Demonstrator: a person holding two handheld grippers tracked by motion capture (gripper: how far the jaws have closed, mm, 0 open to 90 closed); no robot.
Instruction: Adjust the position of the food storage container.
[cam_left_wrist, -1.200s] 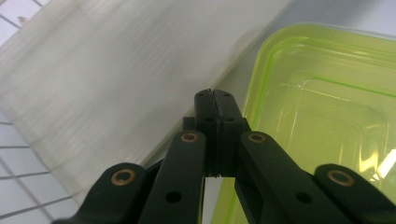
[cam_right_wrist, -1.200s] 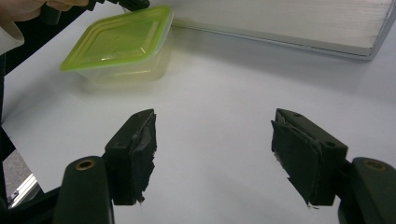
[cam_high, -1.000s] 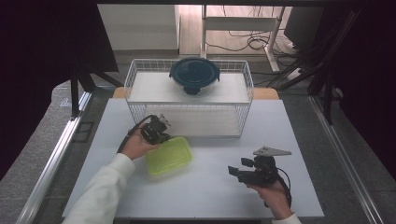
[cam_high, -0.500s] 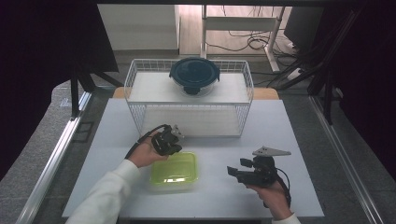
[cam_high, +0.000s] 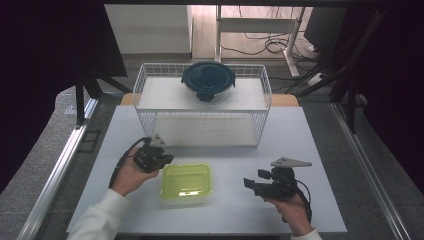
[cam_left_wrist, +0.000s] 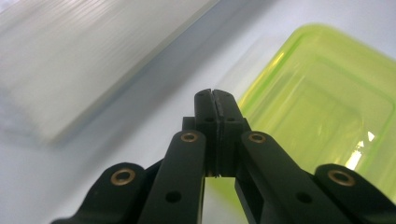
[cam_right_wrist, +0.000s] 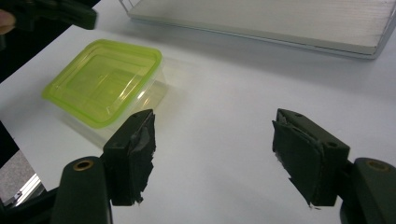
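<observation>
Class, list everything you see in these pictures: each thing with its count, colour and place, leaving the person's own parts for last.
Lidded container: one, clear with a yellow-green lid, on the table between the two tools.
Wire basket: one, white, at the far side of the table.
Round lidded bowl: one, dark blue lid, on top of the basket.
Table: one, white.
Left tool: one, black, jaws shut, beside the container's left far corner.
Right tool: one, black, jaws open, right of the container.
Hands: two, each holding a tool.
</observation>
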